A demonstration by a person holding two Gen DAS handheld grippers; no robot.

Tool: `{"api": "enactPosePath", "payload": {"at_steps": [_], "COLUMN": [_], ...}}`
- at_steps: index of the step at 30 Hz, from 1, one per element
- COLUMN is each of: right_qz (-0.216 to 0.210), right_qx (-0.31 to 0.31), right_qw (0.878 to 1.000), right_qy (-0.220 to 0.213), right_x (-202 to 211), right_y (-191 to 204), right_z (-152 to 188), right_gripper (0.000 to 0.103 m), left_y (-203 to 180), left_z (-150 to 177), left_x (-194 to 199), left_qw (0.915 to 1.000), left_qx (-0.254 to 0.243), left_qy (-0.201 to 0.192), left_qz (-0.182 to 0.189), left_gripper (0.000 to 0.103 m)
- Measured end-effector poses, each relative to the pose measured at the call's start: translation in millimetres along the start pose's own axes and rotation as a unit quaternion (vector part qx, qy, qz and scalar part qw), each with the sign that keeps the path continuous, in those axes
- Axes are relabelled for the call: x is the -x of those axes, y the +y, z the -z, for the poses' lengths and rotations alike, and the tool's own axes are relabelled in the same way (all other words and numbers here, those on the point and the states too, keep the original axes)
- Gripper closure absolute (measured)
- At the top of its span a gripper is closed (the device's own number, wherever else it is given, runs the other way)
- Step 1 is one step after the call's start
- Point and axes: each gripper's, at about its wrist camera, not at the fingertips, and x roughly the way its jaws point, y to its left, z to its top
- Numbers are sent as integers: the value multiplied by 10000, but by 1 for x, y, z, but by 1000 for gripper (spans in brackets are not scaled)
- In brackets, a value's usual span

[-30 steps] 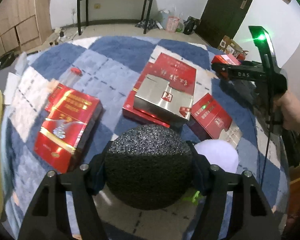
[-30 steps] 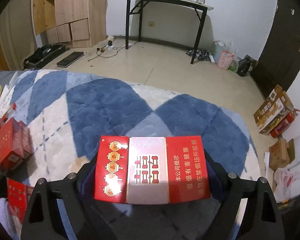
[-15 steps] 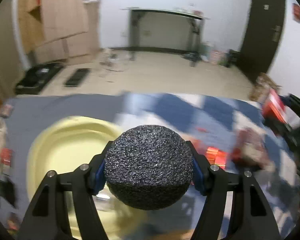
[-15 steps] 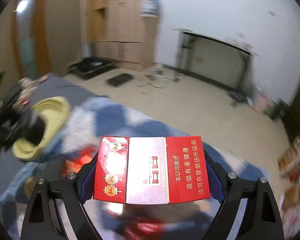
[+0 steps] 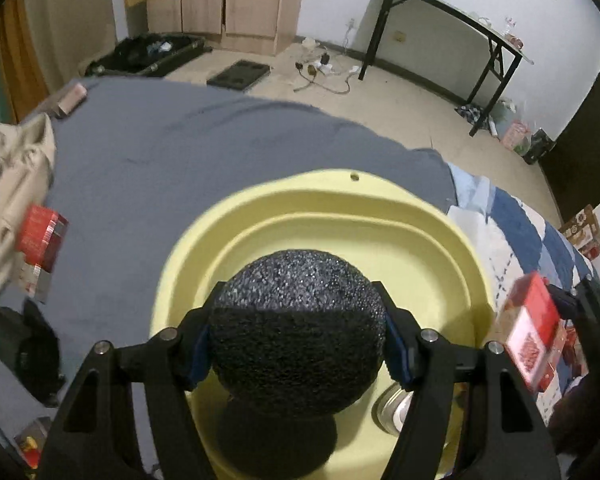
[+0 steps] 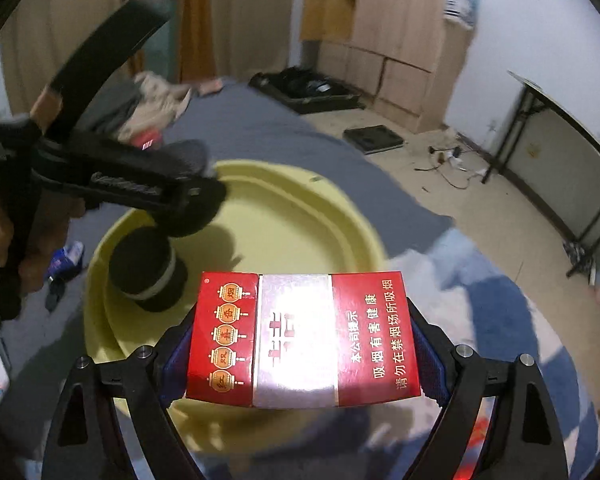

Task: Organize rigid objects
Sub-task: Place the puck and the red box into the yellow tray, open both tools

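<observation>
We've got the left gripper (image 5: 298, 334) clamped on a black foam ball (image 5: 296, 328), hanging over the yellow basin (image 5: 324, 196) at centre frame. Our right gripper (image 6: 300, 344) is clamped on a red cigarette carton (image 6: 300, 338) at lower centre, just beside the basin's near rim.

A room in a home, sparsely furnished and used as a bedroom. A bed (image 5: 204, 148) under a grey sheet stands on a bare pale floor (image 5: 400, 92). Beyond the bed a light wooden wardrobe (image 5: 224, 0) lines the white wall; right of it stands a black-legged folding table (image 5: 452, 12), and cables (image 5: 324, 76) lie loose between them.
</observation>
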Motion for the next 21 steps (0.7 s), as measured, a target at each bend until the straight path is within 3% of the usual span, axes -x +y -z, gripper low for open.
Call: {"api": "enactPosePath", "payload": {"at_steps": [10, 13, 16, 18, 21], "right_qz": [117, 198, 270, 240, 181], "right_qx": [-71, 32, 86, 127, 102], "right_qw": [9989, 9982, 9987, 9988, 9992], "right_qy": [446, 562, 417, 396, 330], "right_x": [-63, -84, -95, -99, -90], "right_y": [2, 13, 18, 23, 23], "right_z": [-35, -37, -41, -40, -35], "right_gripper": [14, 13, 9, 6, 1], "left_y": [-1, -2, 5, 2, -6], "left_z": [3, 6, 8, 8, 4], "left_x": [-24, -30, -35, -34, -13], "left_qw": [9997, 9999, 9987, 9982, 9995], "left_qx": [-19, 16, 487, 527, 308], "left_qy": [227, 122, 140, 246, -96], "left_qz": [-2, 3, 79, 123, -10], "left_gripper": [33, 33, 31, 14, 5]}}
